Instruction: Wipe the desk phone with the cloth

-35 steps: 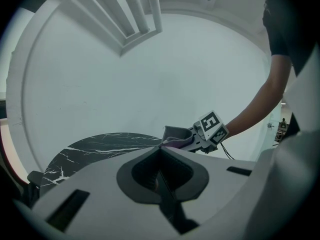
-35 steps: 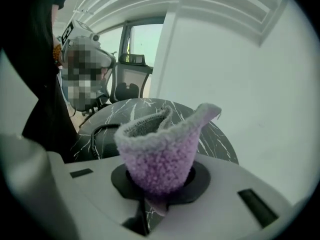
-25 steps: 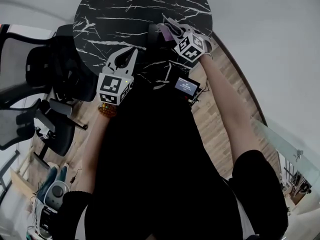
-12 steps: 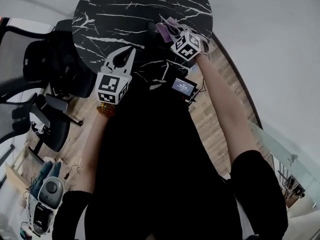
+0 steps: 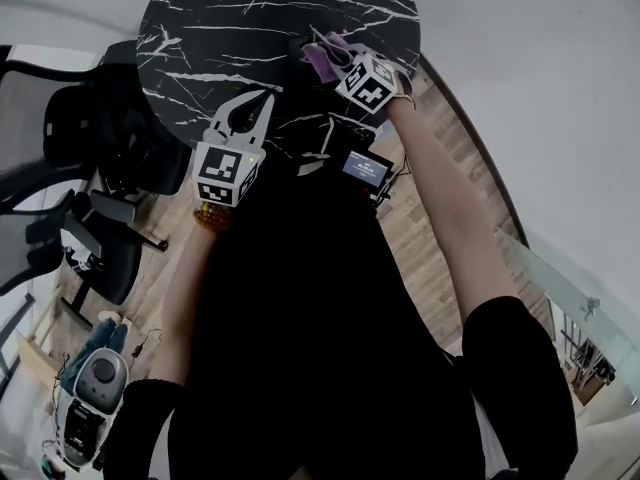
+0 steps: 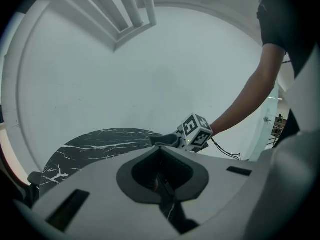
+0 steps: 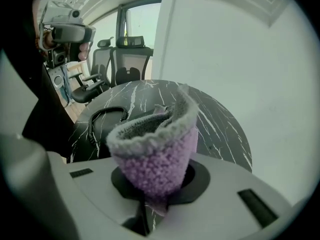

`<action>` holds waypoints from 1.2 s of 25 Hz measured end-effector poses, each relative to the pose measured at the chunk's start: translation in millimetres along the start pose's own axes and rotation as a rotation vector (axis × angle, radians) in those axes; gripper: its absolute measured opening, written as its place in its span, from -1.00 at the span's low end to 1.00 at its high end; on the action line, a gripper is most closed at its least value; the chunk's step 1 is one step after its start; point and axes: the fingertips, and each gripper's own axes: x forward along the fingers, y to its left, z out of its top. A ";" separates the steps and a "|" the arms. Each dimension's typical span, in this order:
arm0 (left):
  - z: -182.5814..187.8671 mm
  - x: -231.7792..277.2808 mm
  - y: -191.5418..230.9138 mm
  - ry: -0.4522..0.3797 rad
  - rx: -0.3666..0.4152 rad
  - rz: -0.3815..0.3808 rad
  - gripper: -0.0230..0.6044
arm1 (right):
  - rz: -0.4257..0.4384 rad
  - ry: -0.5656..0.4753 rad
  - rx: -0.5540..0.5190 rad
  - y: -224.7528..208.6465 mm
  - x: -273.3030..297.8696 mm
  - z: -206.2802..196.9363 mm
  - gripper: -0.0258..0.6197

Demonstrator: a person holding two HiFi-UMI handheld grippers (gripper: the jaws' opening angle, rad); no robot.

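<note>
Right tongs (image 5: 335, 56): clamped on the purple cloth (image 7: 155, 154), which bunches into a thick wad above the jaws.
Left tongs (image 5: 257, 106): jaws together, holding nothing, over the bench's near edge.
Phone (image 5: 301, 60): dark, on the bench just beside the cloth.
Risk, grip: only the wad's foot is pinched, so hard rubbing could pull it loose.
Risk, cord: the coiled cord (image 7: 96, 121) lies close, and a sweep could snag it and drag the phone.
Risk, phone: nothing steadies it, so it may slide.
Bench (image 5: 230, 18): round, black marble.
Beyond: office chairs (image 5: 85, 128), well apart.
</note>
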 end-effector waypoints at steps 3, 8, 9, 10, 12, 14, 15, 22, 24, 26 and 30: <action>-1.5 0.1 -3.0 0.006 0.010 -0.012 -0.89 | 0.030 0.016 -0.013 5.3 0.4 -2.4 -0.73; 0.6 -0.4 -4.2 0.002 0.023 -0.016 -0.89 | 0.046 0.029 -0.022 12.6 3.4 -3.8 -0.73; 1.2 -0.8 -4.2 0.000 0.025 -0.016 -0.89 | 0.051 0.037 -0.018 14.4 3.3 -5.1 -0.73; 1.6 -1.2 -4.0 -0.002 0.025 -0.016 -0.89 | 0.057 0.045 -0.017 16.5 3.2 -6.3 -0.73; 1.9 -1.4 -3.5 -0.004 0.025 -0.016 -0.89 | 0.069 0.054 -0.018 20.8 3.9 -7.7 -0.73; 2.1 -1.3 -3.4 -0.006 0.024 -0.017 -0.89 | 0.081 0.057 -0.014 24.8 5.2 -9.0 -0.73; 2.4 -1.3 -3.4 -0.008 0.024 -0.017 -0.89 | 0.086 0.059 -0.013 26.9 5.9 -10.0 -0.73; 4.3 -2.9 -0.8 -0.018 0.017 -0.009 -0.89 | 0.114 0.090 -0.033 40.7 7.4 -15.1 -0.73; 3.8 -2.9 0.1 -0.018 0.016 -0.008 -0.89 | 0.123 0.089 -0.038 44.2 8.4 -15.6 -0.73; 3.3 -3.3 0.2 -0.019 0.015 -0.007 -0.89 | 0.131 0.093 -0.043 48.7 8.6 -17.3 -0.73; 4.2 -3.5 0.8 -0.021 0.016 -0.006 -0.89 | 0.152 0.108 -0.060 58.4 9.0 -20.6 -0.73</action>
